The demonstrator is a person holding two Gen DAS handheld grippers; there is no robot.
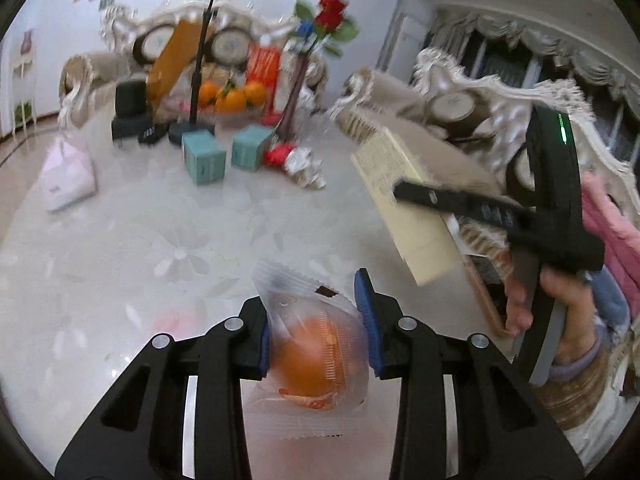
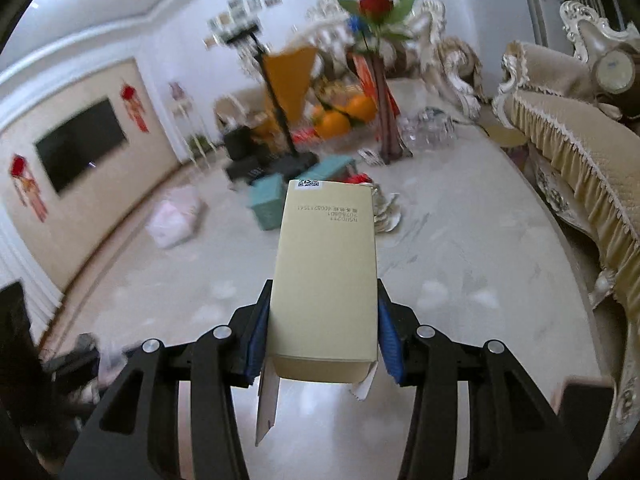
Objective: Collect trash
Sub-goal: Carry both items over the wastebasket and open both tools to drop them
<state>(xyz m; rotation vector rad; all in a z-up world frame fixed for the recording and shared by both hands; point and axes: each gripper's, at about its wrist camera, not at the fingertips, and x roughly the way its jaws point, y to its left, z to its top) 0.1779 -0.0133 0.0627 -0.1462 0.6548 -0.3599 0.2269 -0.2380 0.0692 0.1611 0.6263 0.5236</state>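
My left gripper (image 1: 314,320) is shut on a clear plastic snack packet (image 1: 316,356) with an orange round thing inside; both blue pads press its sides above the pale marble table (image 1: 140,240). My right gripper (image 2: 324,308) is shut on a long beige carton (image 2: 326,260), gripped near its torn rear end, its printed end pointing away. In the left wrist view this carton (image 1: 404,216) hangs at the right, one black finger (image 1: 452,202) across it and a person's hand (image 1: 560,304) on the handle.
At the table's far end lie two teal boxes (image 1: 204,156), a red wrapper (image 1: 278,156), crumpled foil (image 1: 306,168) and a pink-white bag (image 1: 66,176). Behind them are oranges (image 1: 232,98), a rose vase (image 1: 296,92) and a black stand (image 1: 196,64). A beige sofa (image 2: 580,152) flanks the right.
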